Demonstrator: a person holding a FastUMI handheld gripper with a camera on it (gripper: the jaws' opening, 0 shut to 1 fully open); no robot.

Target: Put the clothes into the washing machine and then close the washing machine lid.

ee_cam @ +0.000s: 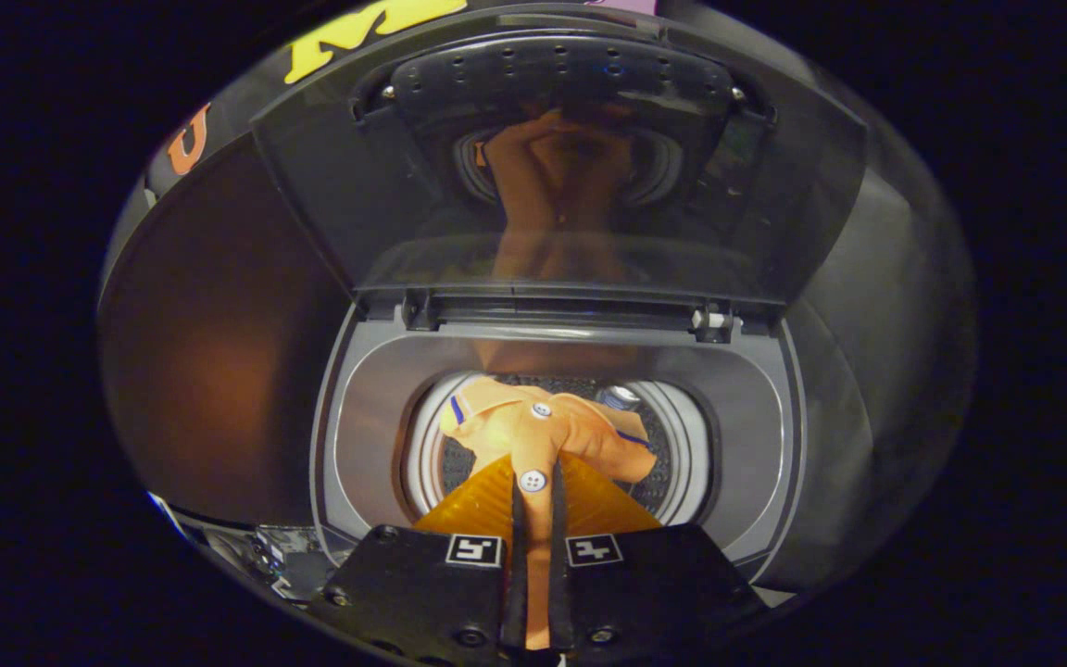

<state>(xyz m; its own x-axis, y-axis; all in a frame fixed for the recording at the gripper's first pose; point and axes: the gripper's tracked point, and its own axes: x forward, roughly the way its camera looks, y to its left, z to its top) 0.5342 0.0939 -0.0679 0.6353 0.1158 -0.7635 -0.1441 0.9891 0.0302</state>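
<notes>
Orange cloth, a soft shirt (533,435) with white buttons and thin blue trim, hangs bunched over the round mouth of the washing machine (362,408). The gripper (533,486) is clamped on it, both fingers pressing a fold of fabric between them. Behind the drum, the dark glossy lid (774,185) stands raised on its hinge, reflecting the shirt.
</notes>
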